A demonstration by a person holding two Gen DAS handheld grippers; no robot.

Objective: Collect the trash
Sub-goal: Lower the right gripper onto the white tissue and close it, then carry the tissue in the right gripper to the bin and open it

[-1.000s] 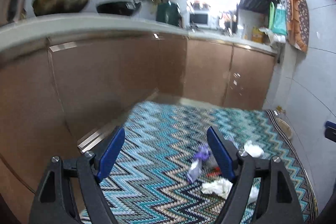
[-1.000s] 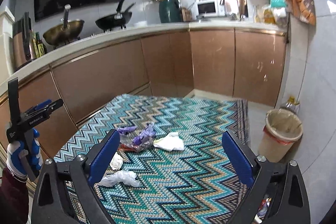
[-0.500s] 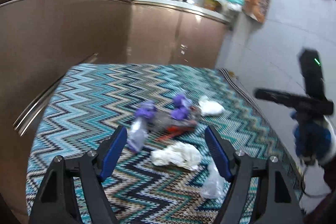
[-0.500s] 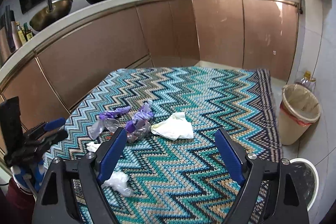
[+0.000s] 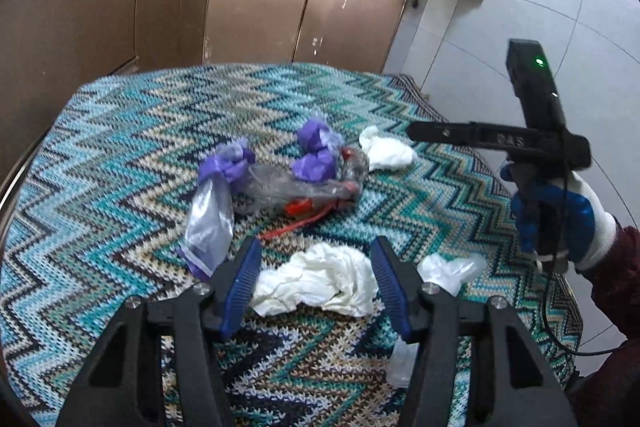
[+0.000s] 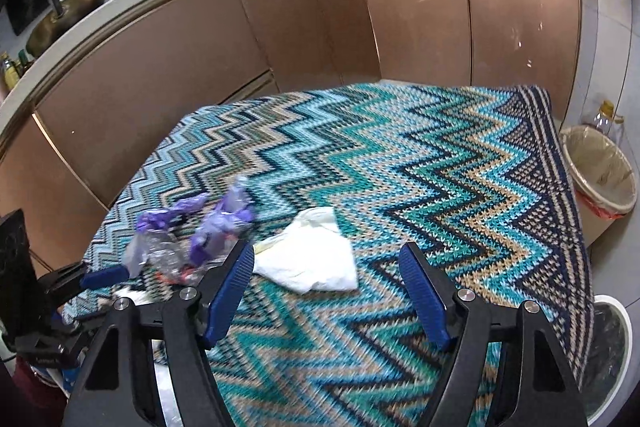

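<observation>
Left wrist view is showing the zigzag rug, where the left claw is closing, pads flanking but not yet pressing a crumpled white tissue at six o'clock. It is looking light and soft; pinching its bunched middle seems best. Right claw is closing, nothing pinched.

The rug is coarse knitted cloth, matt and nubbly, and on it lie soft crumpled white tissue, thin clear crinkly plastic and purple film that looks like plastic bag. Toward twelve o'clock the cabinet doors are glossy, smooth copper-brown with brassy metal trim. At three o'clock the bin wears a thin plastic liner, perhaps over card.
</observation>
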